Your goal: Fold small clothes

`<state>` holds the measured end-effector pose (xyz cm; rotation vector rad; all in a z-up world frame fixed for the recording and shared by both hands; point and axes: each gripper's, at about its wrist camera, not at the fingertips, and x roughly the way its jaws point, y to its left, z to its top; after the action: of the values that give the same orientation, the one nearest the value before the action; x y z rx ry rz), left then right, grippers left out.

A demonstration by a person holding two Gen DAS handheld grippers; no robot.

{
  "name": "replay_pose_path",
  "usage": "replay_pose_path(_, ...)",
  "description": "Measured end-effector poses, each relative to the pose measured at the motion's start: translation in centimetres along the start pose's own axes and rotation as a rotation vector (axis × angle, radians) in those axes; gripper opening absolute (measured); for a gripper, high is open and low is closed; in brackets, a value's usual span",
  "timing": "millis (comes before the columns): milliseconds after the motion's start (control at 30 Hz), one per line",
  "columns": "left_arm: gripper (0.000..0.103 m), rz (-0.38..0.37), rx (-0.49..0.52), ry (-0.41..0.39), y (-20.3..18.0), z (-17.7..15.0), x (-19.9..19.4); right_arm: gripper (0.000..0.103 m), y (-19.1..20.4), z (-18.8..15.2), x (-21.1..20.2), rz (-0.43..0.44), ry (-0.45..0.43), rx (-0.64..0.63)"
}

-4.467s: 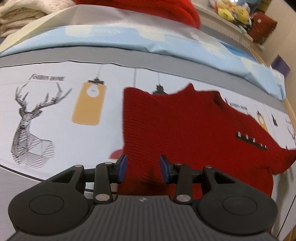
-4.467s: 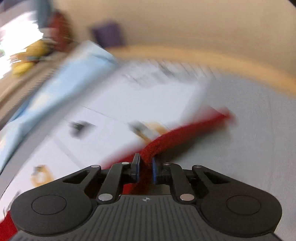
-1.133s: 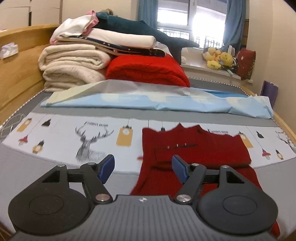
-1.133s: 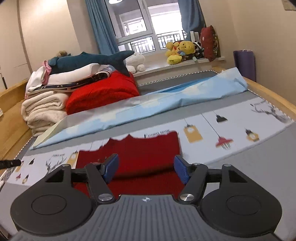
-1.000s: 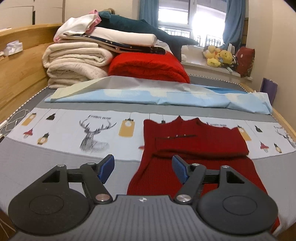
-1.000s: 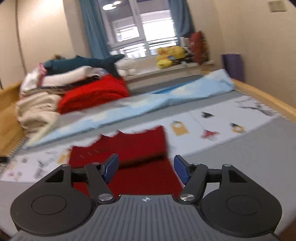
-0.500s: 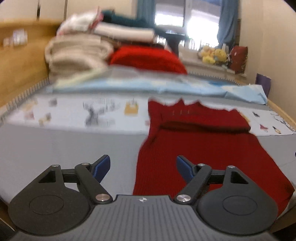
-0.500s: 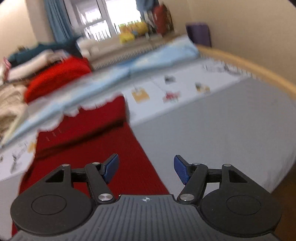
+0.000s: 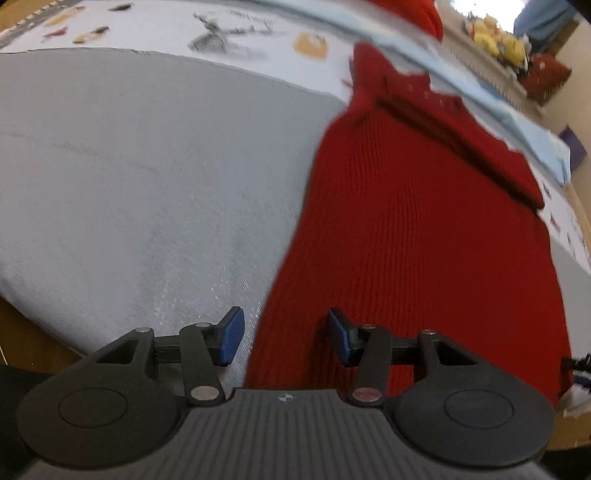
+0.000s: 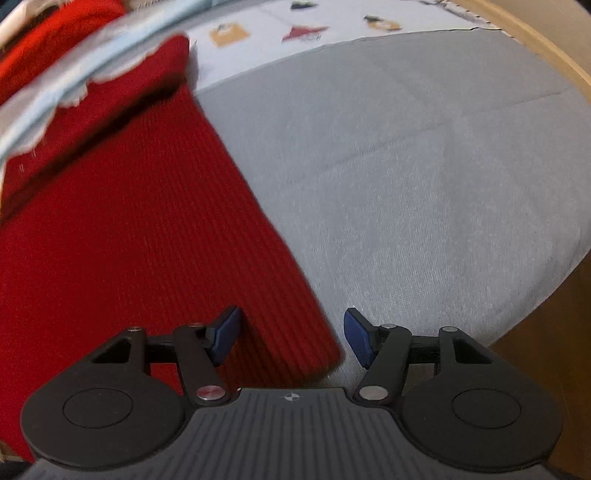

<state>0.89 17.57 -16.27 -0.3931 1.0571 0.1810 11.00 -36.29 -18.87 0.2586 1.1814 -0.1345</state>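
Garment: a red ribbed knit garment is laid flat on the grey bed cover, its far part folded over itself into a thicker band.
Near edge: the garment's near corners are seen just ahead of both grippers, close to the front edge of the bed.
Left gripper: pointed steeply down at the garment's near left corner; its jaws are closing, with the garment's side edge seen between the blue pads, which are not pressed on it.
Right gripper: pointed steeply down at the near right corner; its jaws are closing, the corner lying between the pads, a gap visible on each side.
Bedding: a white printed sheet is spread beyond the grey cover.
Background: yellow plush toys are blurred at the far side.
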Motion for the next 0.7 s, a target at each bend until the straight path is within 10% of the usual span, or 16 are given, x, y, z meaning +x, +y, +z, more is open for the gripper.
replay_pose_path(133, 0.051, 0.033, 0.078, -0.031, -0.9, -0.8, -0.1, 0.065, 1.0, -0.6, 0.3, -0.016, -0.012, -0.074)
replay_pose_path(267, 0.013, 0.02, 0.134, -0.044, -1.5, -1.2, -0.2, 0.043, 1.5, -1.0, 0.2, 0.0, -0.022, -0.09)
replay_pose_path(367, 0.012, 0.029, 0.178, -0.068, -2.2, -1.2, -0.8, 0.02, 2.0, -1.1, -0.1, 0.058, -0.031, -0.095)
replay_pose_path(700, 0.019, 0.038, 0.174, -0.018, -2.1, -1.3, -0.1, 0.03, 1.4, -1.0, 0.4, 0.045, -0.011, -0.053)
